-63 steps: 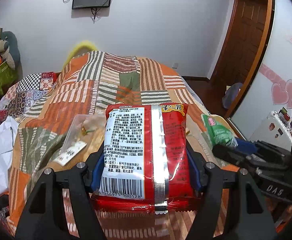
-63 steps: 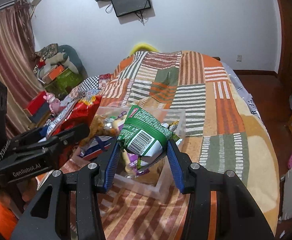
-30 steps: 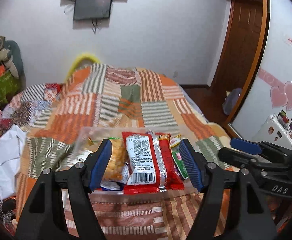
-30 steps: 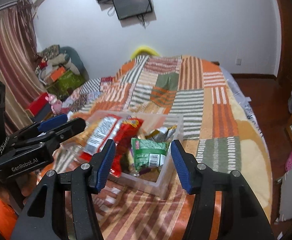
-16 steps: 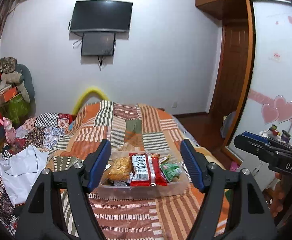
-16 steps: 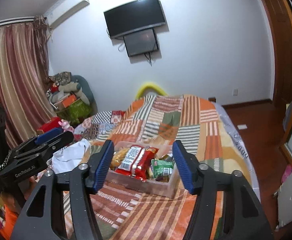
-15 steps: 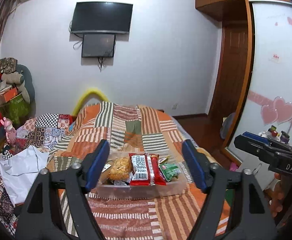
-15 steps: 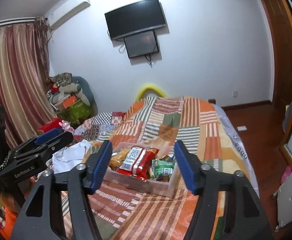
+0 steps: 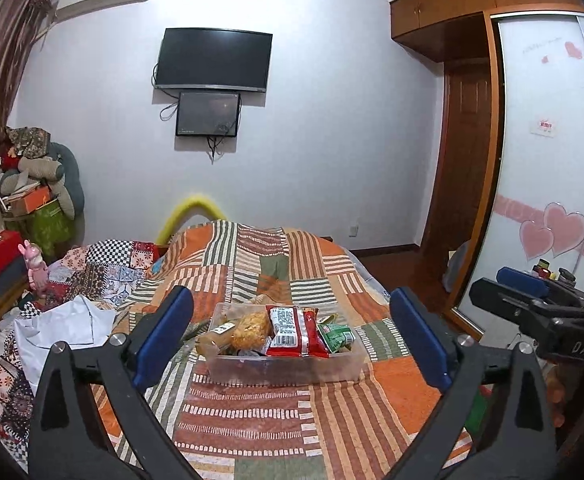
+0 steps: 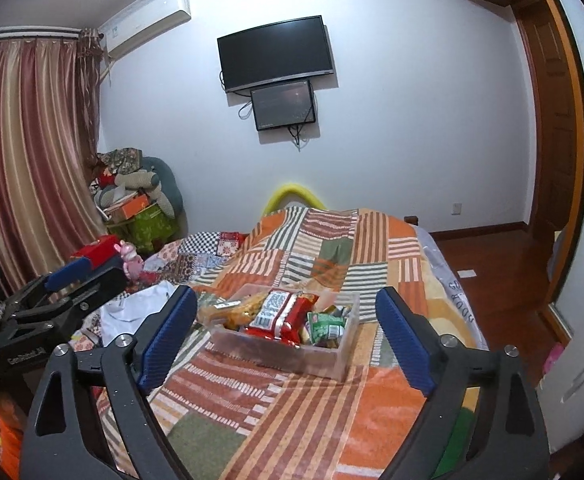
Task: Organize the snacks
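Observation:
A clear plastic bin (image 9: 284, 370) (image 10: 324, 358) sits on the patchwork bedspread (image 9: 252, 412). Inside it lie a red snack packet (image 9: 294, 330) (image 10: 280, 314), a green packet (image 9: 334, 336) (image 10: 326, 326) and a yellow snack bag (image 9: 250, 330) (image 10: 244, 310). My left gripper (image 9: 290, 332) is well back from the bin, its jaws still opening with nothing between them. My right gripper (image 10: 286, 328) also hangs back from the bin, jaws opening and empty. Each gripper shows at the edge of the other's view.
A white cloth (image 9: 64, 326) and patterned fabrics lie on the bed's left side. Boxes and stuffed items (image 10: 136, 200) pile in the left corner by the curtain (image 10: 24, 168). A wooden door (image 9: 464, 184) and wardrobe stand right; floor (image 10: 488, 264) beyond the bed.
Both grippers let go of their packets into the bin, pulled back and rose, and their jaws spread wider. The red and green packets now lie in the bin.

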